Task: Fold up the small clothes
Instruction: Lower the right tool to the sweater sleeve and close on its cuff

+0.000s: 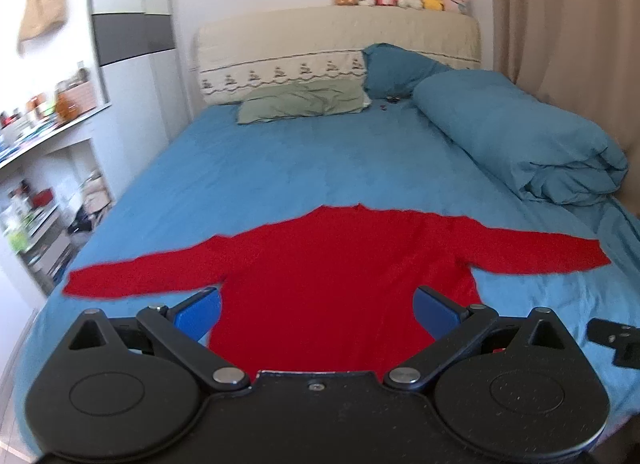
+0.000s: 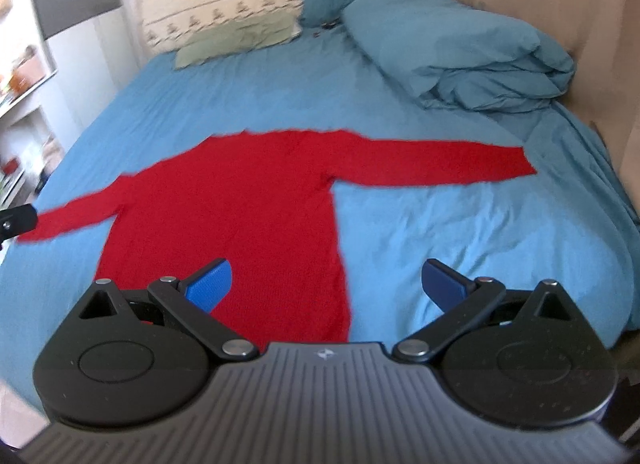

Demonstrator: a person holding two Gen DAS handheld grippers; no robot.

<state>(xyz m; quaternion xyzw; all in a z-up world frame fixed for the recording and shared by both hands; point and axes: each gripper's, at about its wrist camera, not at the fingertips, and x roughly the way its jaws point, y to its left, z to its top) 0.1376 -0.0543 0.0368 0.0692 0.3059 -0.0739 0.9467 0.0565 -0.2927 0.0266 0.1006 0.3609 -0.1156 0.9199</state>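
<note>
Red sweater (image 1: pixel 320 284) flat beyond both grippers (spread wide)

Both fisheye cams sit right behind their own tool, looking out from the foot of the bed (image 1: pixel 280 168) toward the headboard (image 1: pixel 336 44), tilted down a bit. The left wrist view is roughly centred over the red sweater (image 1: pixel 340 264), pretty close to its hem. The right wrist one sits further right, so the sweater lands left of centre there. Both views share the sweater, green pillow (image 2: pixel 236 38), rolled blue duvet (image 2: pixel 460 48) and headboard.
</note>
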